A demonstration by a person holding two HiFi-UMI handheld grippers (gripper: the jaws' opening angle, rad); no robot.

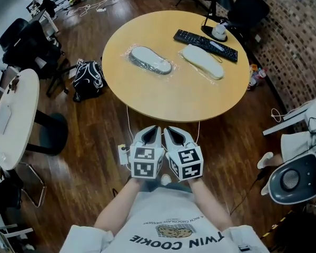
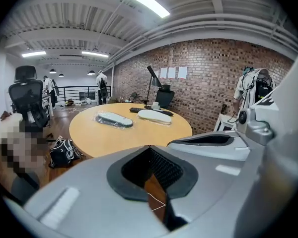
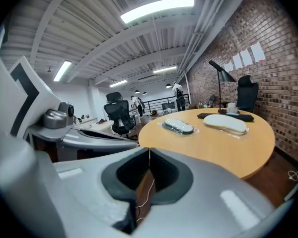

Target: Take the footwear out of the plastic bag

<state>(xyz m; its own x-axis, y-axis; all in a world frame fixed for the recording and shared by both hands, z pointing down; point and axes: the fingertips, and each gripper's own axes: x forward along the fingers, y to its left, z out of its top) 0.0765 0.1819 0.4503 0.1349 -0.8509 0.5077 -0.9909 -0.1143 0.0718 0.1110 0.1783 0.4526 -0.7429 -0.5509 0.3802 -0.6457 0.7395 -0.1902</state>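
Note:
Two slippers lie on the round wooden table [image 1: 147, 96], each sealed in a clear plastic bag: a grey one [image 1: 150, 60] [image 2: 115, 119] [image 3: 178, 126] on the left and a white one [image 1: 202, 61] [image 2: 154, 116] [image 3: 225, 122] on the right. My left gripper [image 1: 151, 133] [image 2: 149, 148] and right gripper [image 1: 171, 133] [image 3: 149, 150] hang side by side over the floor, just short of the table's near edge. Both point at the table. Each has its jaws shut with nothing between them.
A black keyboard [image 1: 205, 45] and a white cup [image 1: 219, 31] sit at the table's far right. A black bag [image 1: 88, 80] lies on the floor at the table's left. A white table [image 1: 16, 115] and office chairs stand further left. Cables run across the floor under the grippers.

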